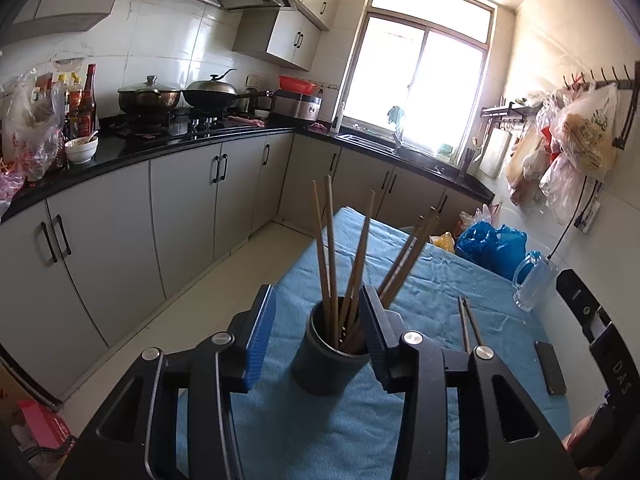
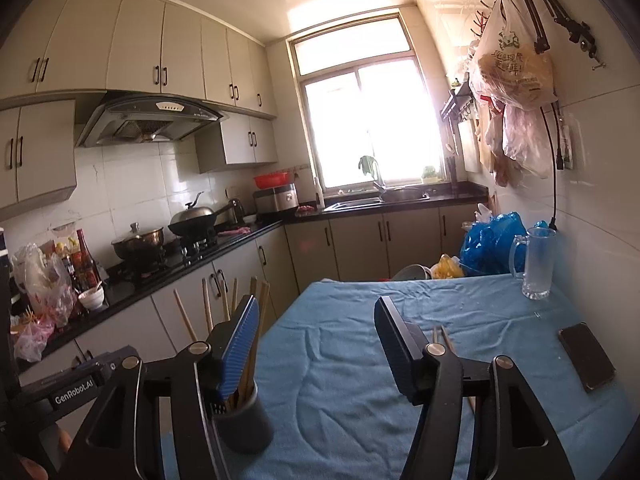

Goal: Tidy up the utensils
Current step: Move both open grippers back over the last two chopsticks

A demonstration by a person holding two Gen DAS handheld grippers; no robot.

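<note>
- Bench (image 1: 432,280) carries a blue cloth. A dark cylindrical holder (image 1: 330,354) stands upright near its left edge and holds a spread bundle of wooden chopsticks (image 1: 352,264), tips fanning upward.
- Left gripper (image 1: 316,338): jaws apart, one on either side of the holder. The left pad stands clear of the holder. The right pad looks close to or against the rim; contact cannot be told. Not clamped on it.
- A separate pair of chopsticks (image 1: 470,324) lies flat on the cloth to the right of the holder, well apart from it.
- Right gripper (image 2: 316,344): jaws wide apart, nothing between the pads; bare blue cloth shows through the gap. In the right wrist view the loose pair (image 2: 442,336) pokes out just behind the right finger, blurred.
- Dark phone (image 2: 586,356) lies flat near the bench's right edge.
- Clear glass mug (image 2: 536,262) stands upright at the far right corner of the bench; blue plastic bags (image 2: 490,242) sit just beyond the far edge.
- Writing: "GenRobot.AI" (image 2: 74,394) in white on the left gripper's body, read from the right wrist view. "DAS" (image 1: 620,376) on the black body at the right edge of the left wrist view.
- Plastic bag (image 2: 510,68) on the wall hooks carries printed characters, too soft to read reliably.
- Bottle labels on the counter (image 1: 86,100) at left are red; text illegible.
</note>
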